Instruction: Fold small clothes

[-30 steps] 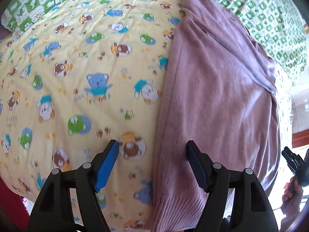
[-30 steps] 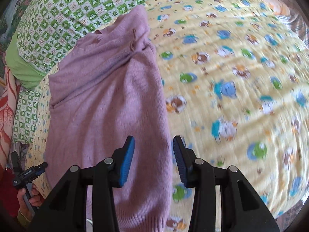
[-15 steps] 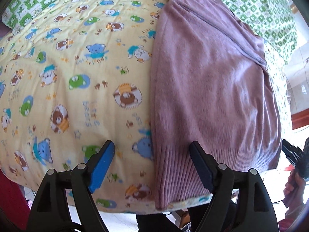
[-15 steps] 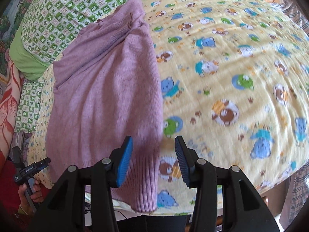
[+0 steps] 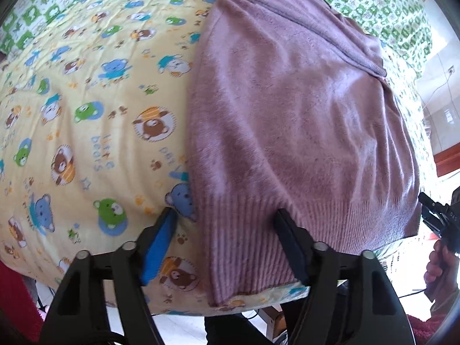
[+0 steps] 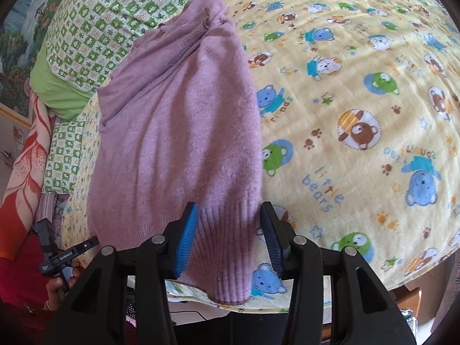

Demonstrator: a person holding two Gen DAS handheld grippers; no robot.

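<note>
since a second ago both cameras have drawn back toward the near edge of the bed: then the grippers sat over the middle of the sweater [image 5: 287,120], with the hem out of sight; now the ribbed hem [image 5: 258,241] lies right at the fingertips in both views and the bed's edge shows below it. the left gripper [image 5: 227,230] stays wide open, one finger out over the blanket [image 5: 86,115] and the other on the hem, holding nothing. the right gripper [image 6: 230,224] has spread a little wider than before; its jaws stand apart on either side of the hem's corner, the rib between them, not pinched.

the sweater is mauve knit, lying flat along the bed. its long axis runs from the near edge away from the person, hem nearest, neck and a folded-in sleeve [image 6: 184,37] at the far end, reaching the green checked sheet [image 6: 115,8]. it lies near one side of the bed, with the wider stretch of blanket on its other side.

the blanket is yellow with cartoon bears and the words "little bears". a green pillow [image 6: 54,86] and a red-patterned cloth [image 6: 26,172] sit past the sweater's outer edge. pale floor [image 5: 184,327] shows under the bed edge. each view catches the other gripper's handle in a hand at its margin.
</note>
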